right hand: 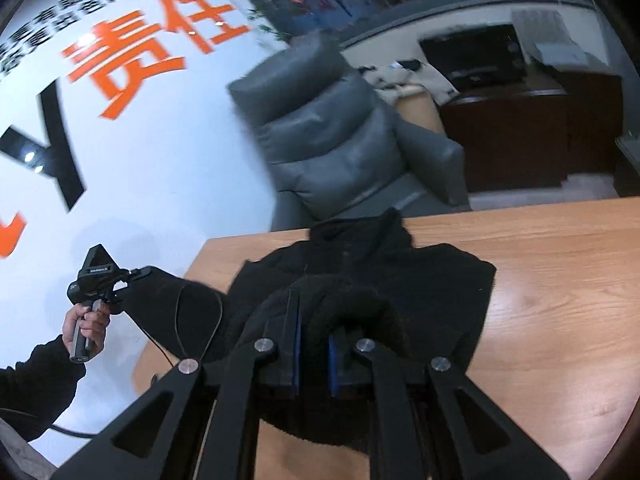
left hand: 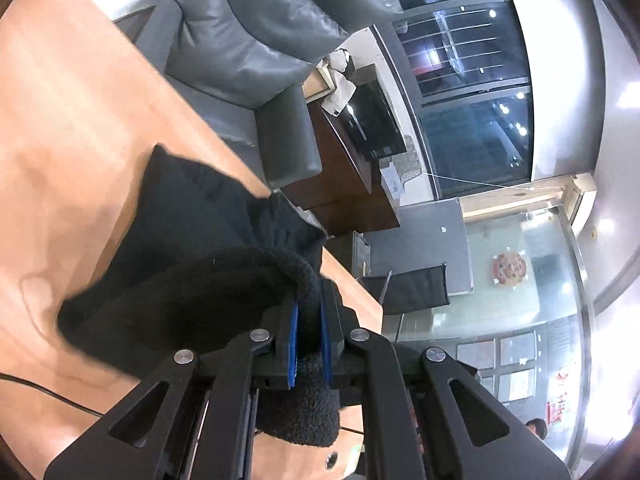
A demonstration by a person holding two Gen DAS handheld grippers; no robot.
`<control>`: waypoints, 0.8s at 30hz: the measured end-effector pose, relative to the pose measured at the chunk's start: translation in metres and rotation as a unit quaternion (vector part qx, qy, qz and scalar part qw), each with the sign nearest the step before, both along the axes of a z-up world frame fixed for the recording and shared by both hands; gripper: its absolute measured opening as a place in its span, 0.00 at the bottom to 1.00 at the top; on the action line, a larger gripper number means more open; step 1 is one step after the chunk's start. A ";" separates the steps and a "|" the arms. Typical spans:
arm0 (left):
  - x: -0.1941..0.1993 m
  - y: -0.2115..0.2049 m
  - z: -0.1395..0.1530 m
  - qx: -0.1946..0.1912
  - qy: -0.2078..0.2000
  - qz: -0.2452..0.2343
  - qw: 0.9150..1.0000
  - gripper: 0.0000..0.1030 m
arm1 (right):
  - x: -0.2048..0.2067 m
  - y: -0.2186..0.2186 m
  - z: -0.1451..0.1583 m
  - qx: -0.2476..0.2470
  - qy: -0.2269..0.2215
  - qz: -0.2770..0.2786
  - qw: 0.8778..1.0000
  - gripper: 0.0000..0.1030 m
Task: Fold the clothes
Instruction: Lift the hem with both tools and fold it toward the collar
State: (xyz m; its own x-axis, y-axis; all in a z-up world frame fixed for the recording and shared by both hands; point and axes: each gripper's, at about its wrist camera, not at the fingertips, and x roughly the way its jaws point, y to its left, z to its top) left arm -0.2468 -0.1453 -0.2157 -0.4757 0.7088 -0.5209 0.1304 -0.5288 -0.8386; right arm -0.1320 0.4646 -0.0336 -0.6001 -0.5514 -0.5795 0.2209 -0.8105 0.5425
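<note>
Office room, night outside the glazing [left hand: 472, 92]. One wooden tabletop [right hand: 560, 280] is seen, with one grey leather armchair [right hand: 340, 140] right behind its far edge. One dark wood cabinet [right hand: 560, 136] is placed further back, with one black monitor [left hand: 372, 120] on it. White wall with orange characters [right hand: 160, 40] is seen to the left in the right wrist view.

One garment counted: a black fleece jacket [right hand: 400, 272], partly laid on the tabletop, collar toward the armchair, near edge lifted off the surface by both grippers.

Left gripper [left hand: 310, 328]: blue pads nearly closed, a thick fold of the fleece is pinched between them; fabric is bunched over and below the fingers. Same gripper is seen from the right wrist view [right hand: 136, 276], held by one hand [right hand: 86, 326] off the tabletop's left edge, with a stretch of the jacket pulled out to it.

Right gripper [right hand: 314, 344]: narrow gap, a rolled fleece edge is clamped between the blue pads.

One thin black cable [right hand: 200, 320] is draped in a loop over the fabric between the grippers. Most of the near tabletop is blocked from view by the jacket and gripper linkages.
</note>
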 end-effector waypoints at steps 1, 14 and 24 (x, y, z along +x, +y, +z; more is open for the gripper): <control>-0.016 0.002 -0.008 0.001 -0.002 -0.007 1.000 0.07 | -0.009 0.003 -0.006 0.001 -0.006 -0.007 1.000 0.10; -0.123 -0.013 -0.124 -0.009 -0.058 -0.024 0.998 0.08 | -0.092 0.033 -0.115 0.005 -0.055 -0.050 0.997 0.10; -0.132 -0.025 -0.165 0.042 -0.080 -0.008 0.996 0.09 | -0.110 0.065 -0.177 -0.067 -0.104 -0.073 0.990 0.10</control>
State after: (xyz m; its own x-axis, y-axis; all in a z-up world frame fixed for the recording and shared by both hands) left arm -0.3790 -0.1705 -0.3810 -0.3798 0.7598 -0.5277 0.2585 -0.4606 -0.8491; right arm -0.2420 0.5297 -0.2109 -0.5551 -0.5478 -0.6260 -0.0215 -0.7429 0.6691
